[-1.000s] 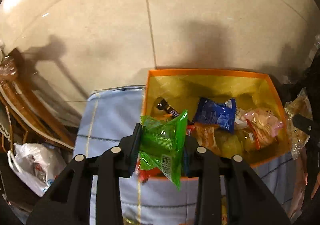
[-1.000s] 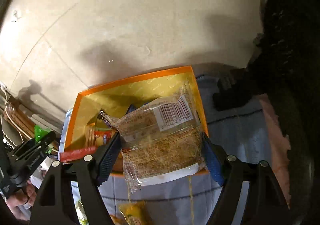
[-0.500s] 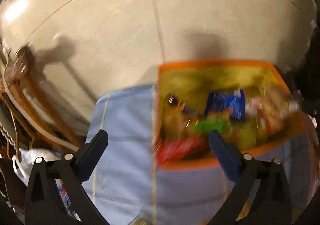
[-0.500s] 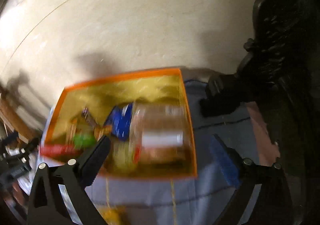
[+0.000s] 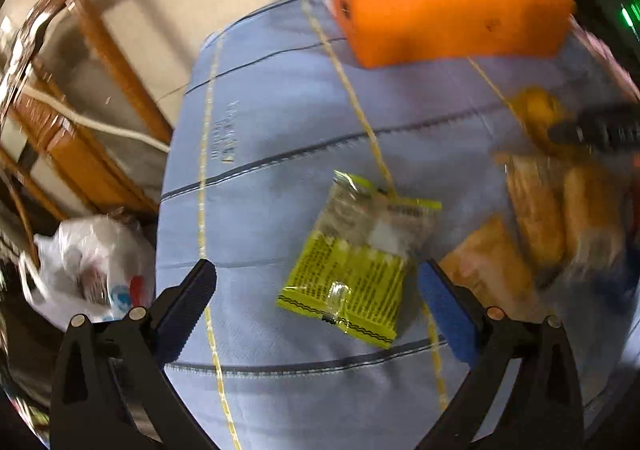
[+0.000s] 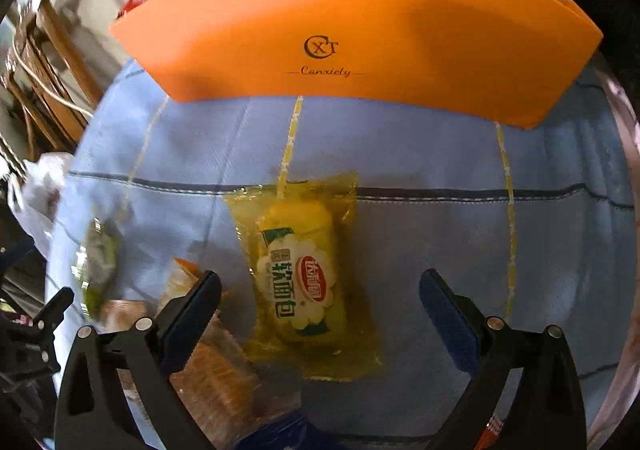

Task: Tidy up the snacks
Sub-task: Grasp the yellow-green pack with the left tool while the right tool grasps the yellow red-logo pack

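Observation:
An orange box [image 5: 448, 13] holding snacks stands at the far end of a blue cloth [image 5: 280, 121]; it fills the top of the right wrist view [image 6: 360, 29]. My left gripper [image 5: 316, 290] is open and empty, low over a yellow-green snack packet [image 5: 356, 258] lying flat. My right gripper [image 6: 320, 302] is open and empty, low over a yellow soft-bread packet [image 6: 300, 274]. Clear packs of brown bread [image 5: 560, 217] lie to the right in the left wrist view and by my right gripper's left finger [image 6: 216, 370].
A wooden chair [image 5: 80, 89] and a white plastic bag [image 5: 88, 266] sit off the cloth's left edge. The right gripper's finger [image 5: 596, 129] shows at the right of the left wrist view. The cloth's left edge drops to the floor.
Both grippers opened and dropped the green packet and the clear bread pack into the orange box. Both then pulled back and down to the snacks lying on the cloth.

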